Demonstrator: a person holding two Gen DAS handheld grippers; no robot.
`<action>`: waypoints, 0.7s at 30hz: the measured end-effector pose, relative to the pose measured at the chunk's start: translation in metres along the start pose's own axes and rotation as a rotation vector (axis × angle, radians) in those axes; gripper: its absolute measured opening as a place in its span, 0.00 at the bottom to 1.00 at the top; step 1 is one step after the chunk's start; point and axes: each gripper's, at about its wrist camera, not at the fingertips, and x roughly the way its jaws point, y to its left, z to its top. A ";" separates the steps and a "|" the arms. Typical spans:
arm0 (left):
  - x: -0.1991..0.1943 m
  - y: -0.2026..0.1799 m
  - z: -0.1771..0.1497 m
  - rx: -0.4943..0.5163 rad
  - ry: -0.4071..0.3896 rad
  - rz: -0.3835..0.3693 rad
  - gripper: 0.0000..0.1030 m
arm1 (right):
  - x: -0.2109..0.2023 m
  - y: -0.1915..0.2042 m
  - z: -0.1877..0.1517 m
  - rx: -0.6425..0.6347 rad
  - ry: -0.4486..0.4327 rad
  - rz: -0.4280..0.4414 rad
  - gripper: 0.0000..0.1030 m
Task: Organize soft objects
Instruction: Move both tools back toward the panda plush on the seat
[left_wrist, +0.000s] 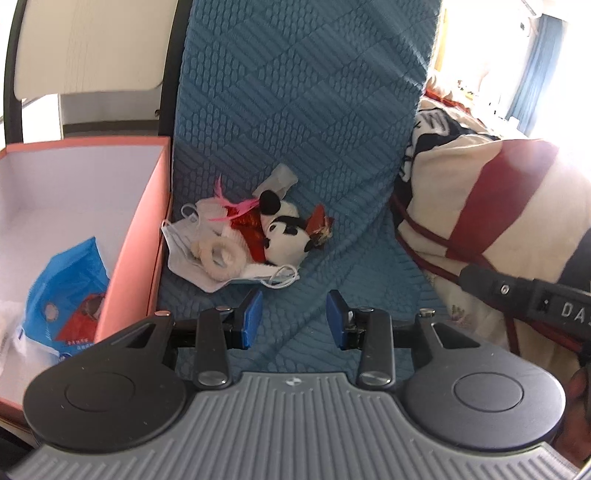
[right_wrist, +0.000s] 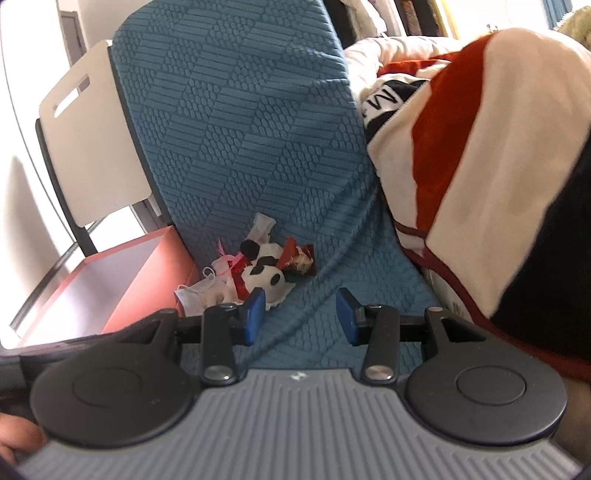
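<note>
Both views are daylit and generally bright, with strong light entering from the upper right of the frame, where the window area (left_wrist: 517, 55) is blown out to white and glare washes over the cream-and-red blanket (left_wrist: 491, 206). The blue textured cover (left_wrist: 295, 110) is evenly lit and sharp at centre, with soft shadows in its folds. Fisheye distortion bends straight lines towards the edges, and the blanket (right_wrist: 480, 166) in the right wrist view shows slight blur.
</note>
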 end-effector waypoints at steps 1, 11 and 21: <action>0.005 0.000 0.000 -0.002 0.009 0.004 0.42 | 0.003 0.000 0.000 -0.006 0.001 0.006 0.44; 0.039 0.010 0.005 -0.056 0.048 -0.009 0.42 | 0.046 -0.007 0.009 0.032 0.035 0.047 0.44; 0.073 0.018 0.012 -0.104 0.096 0.012 0.42 | 0.094 -0.017 0.018 0.079 0.122 0.063 0.44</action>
